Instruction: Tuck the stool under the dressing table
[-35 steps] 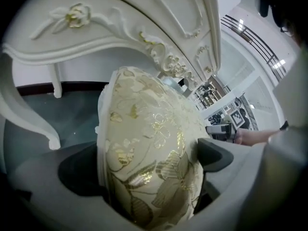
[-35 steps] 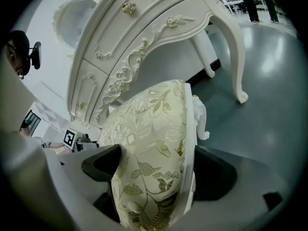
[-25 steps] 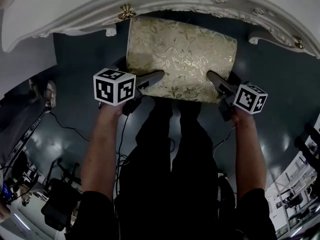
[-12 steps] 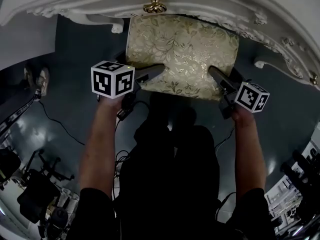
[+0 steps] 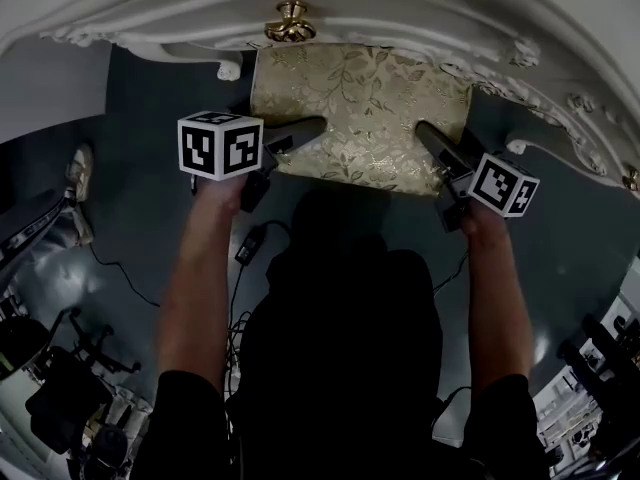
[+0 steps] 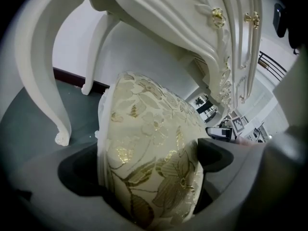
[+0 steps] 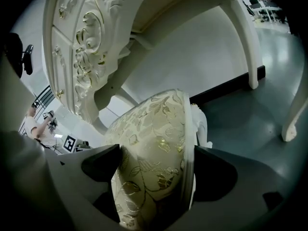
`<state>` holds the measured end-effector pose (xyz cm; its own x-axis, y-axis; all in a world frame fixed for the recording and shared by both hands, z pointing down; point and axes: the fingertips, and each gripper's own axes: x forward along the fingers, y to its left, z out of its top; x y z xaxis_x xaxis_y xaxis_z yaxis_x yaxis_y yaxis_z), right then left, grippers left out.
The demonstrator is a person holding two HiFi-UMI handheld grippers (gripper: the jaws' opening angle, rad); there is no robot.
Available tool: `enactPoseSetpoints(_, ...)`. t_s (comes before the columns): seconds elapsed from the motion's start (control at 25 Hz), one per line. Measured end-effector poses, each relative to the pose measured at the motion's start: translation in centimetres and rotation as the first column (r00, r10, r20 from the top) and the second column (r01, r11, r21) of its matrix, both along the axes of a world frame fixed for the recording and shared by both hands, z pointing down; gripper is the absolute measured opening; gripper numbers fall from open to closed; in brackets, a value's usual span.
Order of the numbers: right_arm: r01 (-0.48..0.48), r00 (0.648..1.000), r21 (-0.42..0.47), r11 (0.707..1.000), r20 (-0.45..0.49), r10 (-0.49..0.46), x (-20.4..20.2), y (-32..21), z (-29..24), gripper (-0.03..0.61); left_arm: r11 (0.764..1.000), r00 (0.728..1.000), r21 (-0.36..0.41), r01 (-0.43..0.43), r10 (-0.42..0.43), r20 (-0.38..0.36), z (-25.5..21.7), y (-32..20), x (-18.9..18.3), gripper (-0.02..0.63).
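The stool (image 5: 360,113) has a cream seat cushion with a gold leaf pattern and white legs. Its far half lies beneath the white carved dressing table (image 5: 400,8), which has a brass knob (image 5: 287,23). My left gripper (image 5: 305,133) is shut on the seat's near left edge; the cushion (image 6: 149,172) fills the space between its jaws. My right gripper (image 5: 428,138) is shut on the near right edge, with the cushion (image 7: 154,177) pinched between both jaws.
The table's curved white legs (image 6: 48,81) (image 7: 250,37) stand on either side of the stool on a dark grey floor (image 5: 150,168). Cables (image 5: 250,243) trail by my feet. A white wall (image 7: 202,57) lies behind the table.
The stool has slid farther beneath the table front, with both grippers still holding it. The table edge now covers more of the seat's far end.
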<state>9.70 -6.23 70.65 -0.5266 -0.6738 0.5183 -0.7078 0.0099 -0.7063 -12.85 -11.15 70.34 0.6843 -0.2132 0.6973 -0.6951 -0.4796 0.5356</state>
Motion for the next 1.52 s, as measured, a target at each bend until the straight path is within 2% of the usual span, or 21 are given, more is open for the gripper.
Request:
enactPoseSetpoints(0.48, -0.030, 0.999, 0.058, 0.998, -0.028, 0.032, 0.4, -0.5, -0.3, 0.449, 1.000, 0.999, -0.015, 0.026, -0.027, -0.045, 0.3, -0.2, 0.4, 0.592)
enactPoseSetpoints(0.68, -0.057, 0.998, 0.061, 0.997, -0.034, 0.059, 0.6, -0.2, 0.0, 0.449, 0.999, 0.999, -0.025, 0.032, -0.033, -0.039, 0.5, 0.0, 0.3, 0.592)
enactPoseSetpoints(0.8, -0.077, 0.988, 0.084, 0.994, -0.129, 0.087, 1.5, 0.4, -0.7, 0.448, 0.996, 0.996, 0.006, 0.088, -0.088, -0.009, 0.0, 0.3, -0.3, 0.592)
enactPoseSetpoints(0.92, -0.097, 0.977, 0.081, 0.992, -0.183, 0.111, 2.0, 1.6, -1.9, 0.448, 0.989, 0.987, 0.059, 0.138, -0.142, 0.073, -0.8, 1.1, -1.7, 0.591)
enactPoseSetpoints(1.08, -0.127, 0.967, 0.064, 0.990, -0.214, 0.138, 2.2, 4.5, -2.9, 0.446, 0.990, 0.975, 0.073, 0.121, -0.133, 0.179, -1.0, 3.9, -2.7, 0.592)
enactPoseSetpoints(1.2, -0.109, 0.958, 0.070, 0.992, -0.258, 0.123, 1.3, 6.1, -3.3, 0.445, 0.987, 0.962, 0.114, 0.111, -0.136, 0.238, -1.4, 5.3, -3.3, 0.589)
enactPoseSetpoints(1.52, -0.103, 0.960, -0.006, 0.995, -0.263, 0.098, -0.6, 9.1, -2.8, 0.445, 0.988, 0.957, 0.072, 0.139, -0.152, 0.248, -1.6, 8.9, -2.7, 0.581)
